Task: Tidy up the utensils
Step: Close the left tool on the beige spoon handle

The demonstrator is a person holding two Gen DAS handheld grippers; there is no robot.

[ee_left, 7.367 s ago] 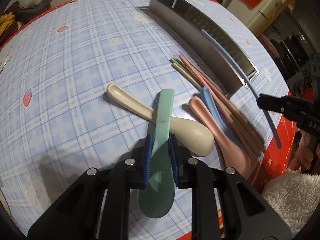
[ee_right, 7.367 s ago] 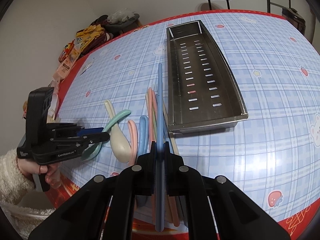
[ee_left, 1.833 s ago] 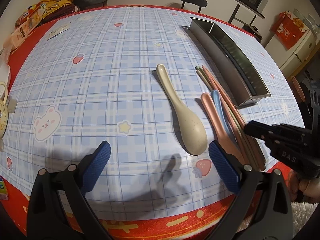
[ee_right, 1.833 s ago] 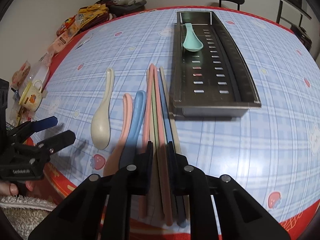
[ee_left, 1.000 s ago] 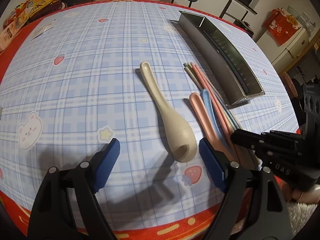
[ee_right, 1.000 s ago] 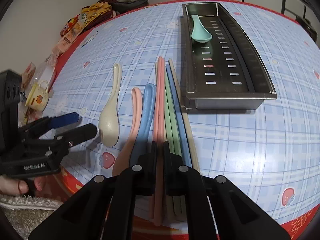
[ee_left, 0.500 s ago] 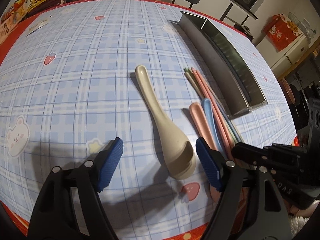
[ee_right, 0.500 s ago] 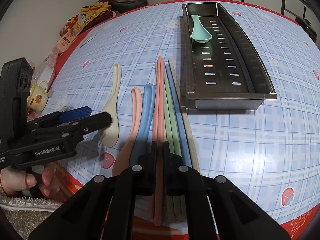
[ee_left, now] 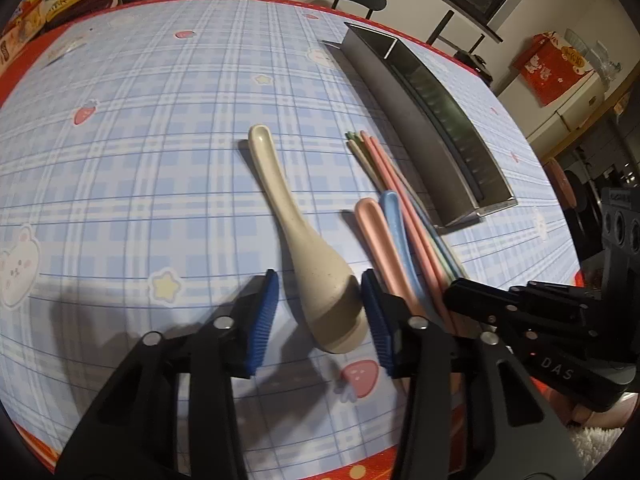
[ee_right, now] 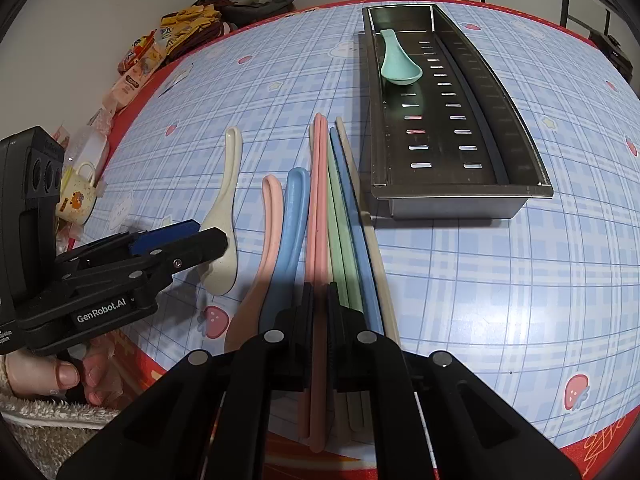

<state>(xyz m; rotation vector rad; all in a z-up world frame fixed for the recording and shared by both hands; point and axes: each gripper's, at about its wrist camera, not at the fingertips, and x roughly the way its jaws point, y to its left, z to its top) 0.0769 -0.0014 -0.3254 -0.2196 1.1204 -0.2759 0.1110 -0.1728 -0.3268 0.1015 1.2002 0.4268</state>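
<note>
The left claw (ee_left: pixel 318 312) tilts steeply down over the bench (ee_left: pixel 160 128), its blue-padded fingers (ee_left: pixel 264 316) straddling the bowl of the cream spoon (ee_left: pixel 308 264). The jaws are closing with the bowl between them, and a sliver of gap shows on the left side; on the right the pad looks very close to the bowl's edge, though the fisheye angle makes contact hard to judge. The spoon lies flat, its handle running away from the claw toward the far side of the bench.

The right claw (ee_right: pixel 318 308) also points steeply down, clenched on a pink chopstick (ee_right: pixel 318 208) near its lower end. Just to that claw's right lie green chopsticks (ee_right: pixel 338 216), a blue chopstick (ee_right: pixel 352 208) and a beige chopstick (ee_right: pixel 374 248), all side by side and pointing away from it. Just to its left lie a blue spoon (ee_right: pixel 292 216) and a pink spoon (ee_right: pixel 268 224), handles away.

Ahead and to the right of the right claw stands the metal tray (ee_right: pixel 460 196), with a teal spoon (ee_right: pixel 396 64) resting in its far left part. A hand (ee_right: pixel 52 376) with a fleecy sleeve (ee_right: pixel 48 412) grips the left claw's handle at the bench's near edge.
</note>
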